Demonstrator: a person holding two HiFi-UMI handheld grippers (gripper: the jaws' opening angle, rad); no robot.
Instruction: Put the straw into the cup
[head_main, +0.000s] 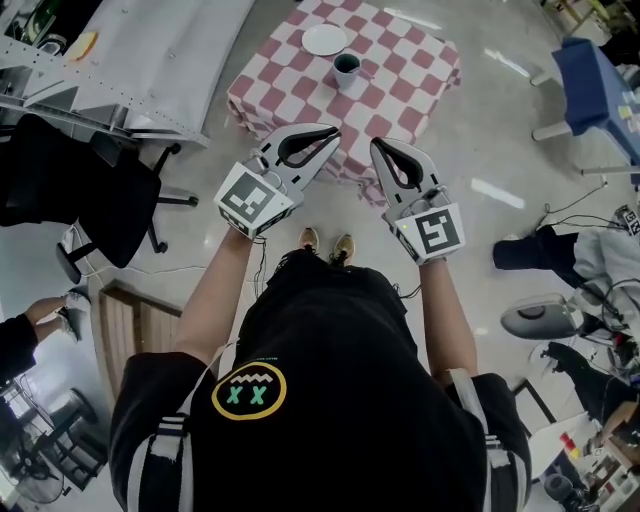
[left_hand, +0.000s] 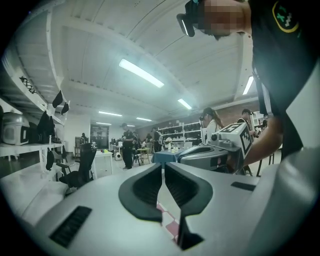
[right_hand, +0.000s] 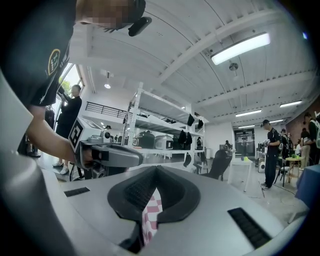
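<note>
A dark cup (head_main: 346, 68) stands on a small table with a red-and-white checked cloth (head_main: 400, 60), far ahead of me in the head view. I cannot make out a straw in any view. My left gripper (head_main: 335, 130) and right gripper (head_main: 378, 143) are held side by side at chest height, short of the table's near edge, both pointing toward it. Each is shut with nothing between its jaws. The left gripper (left_hand: 163, 165) points level across the room, with the right one beside it. Checked cloth shows below the right gripper (right_hand: 156, 167).
A white plate (head_main: 325, 40) lies behind the cup. A black office chair (head_main: 90, 200) and a long grey bench (head_main: 150, 60) stand at the left. A blue stool (head_main: 595, 80), cables and clutter fill the right. People stand far off in the room (left_hand: 127, 145).
</note>
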